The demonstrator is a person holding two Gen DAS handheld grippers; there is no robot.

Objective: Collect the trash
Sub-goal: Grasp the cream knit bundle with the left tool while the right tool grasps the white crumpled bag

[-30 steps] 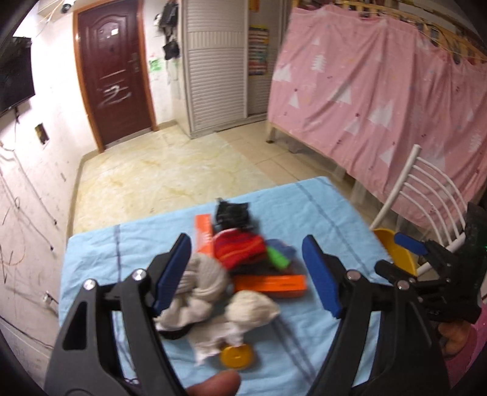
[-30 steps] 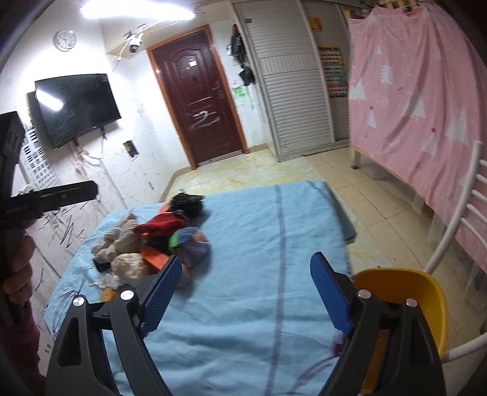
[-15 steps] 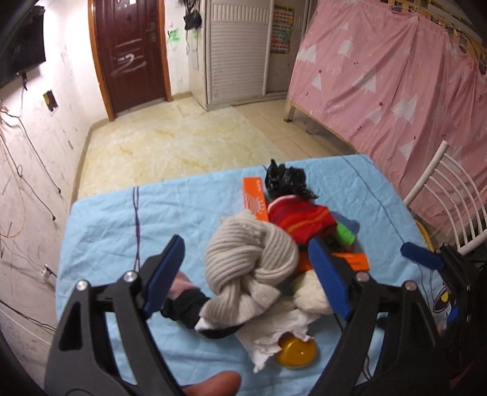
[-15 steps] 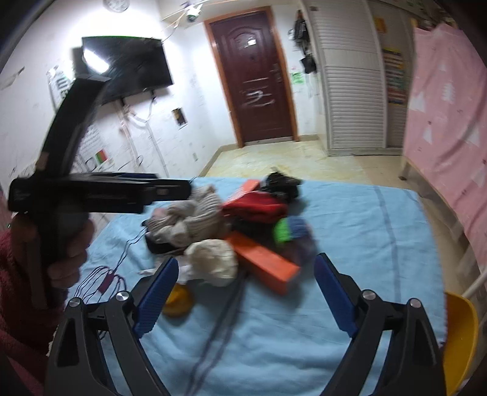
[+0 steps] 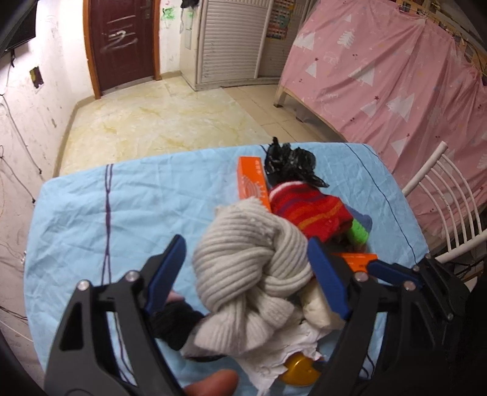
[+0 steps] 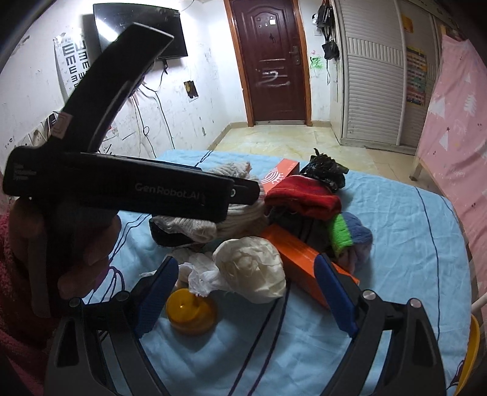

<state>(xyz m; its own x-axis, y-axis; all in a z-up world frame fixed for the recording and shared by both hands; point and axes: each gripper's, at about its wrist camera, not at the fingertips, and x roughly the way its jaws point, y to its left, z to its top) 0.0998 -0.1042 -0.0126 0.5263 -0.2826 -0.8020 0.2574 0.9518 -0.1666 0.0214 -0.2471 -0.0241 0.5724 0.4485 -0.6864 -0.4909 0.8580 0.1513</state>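
Note:
A pile lies on the blue-covered table (image 5: 127,207): a knotted beige knit cloth (image 5: 252,265), a red striped knit (image 5: 307,210), a black plastic bag (image 5: 289,161), orange boxes (image 5: 252,182), crumpled white paper (image 6: 249,268) and a yellow lid (image 6: 191,310). My left gripper (image 5: 246,265) is open, its jaws on either side of the beige cloth, just above it. My right gripper (image 6: 243,289) is open, low over the table, with the paper ball and lid between its jaws. The left gripper's body (image 6: 131,189) shows in the right wrist view.
A white chair (image 5: 447,195) with a yellow seat (image 6: 471,344) stands at the table's right side. A pink curtain (image 5: 395,76) hangs beyond it. Tiled floor (image 5: 158,121), a brown door (image 6: 271,61) and a wall television (image 6: 134,27) lie behind the table.
Both grippers have moved in toward the pile. The left one has come down around the beige cloth. The right one has swung left and closer to the paper and lid.

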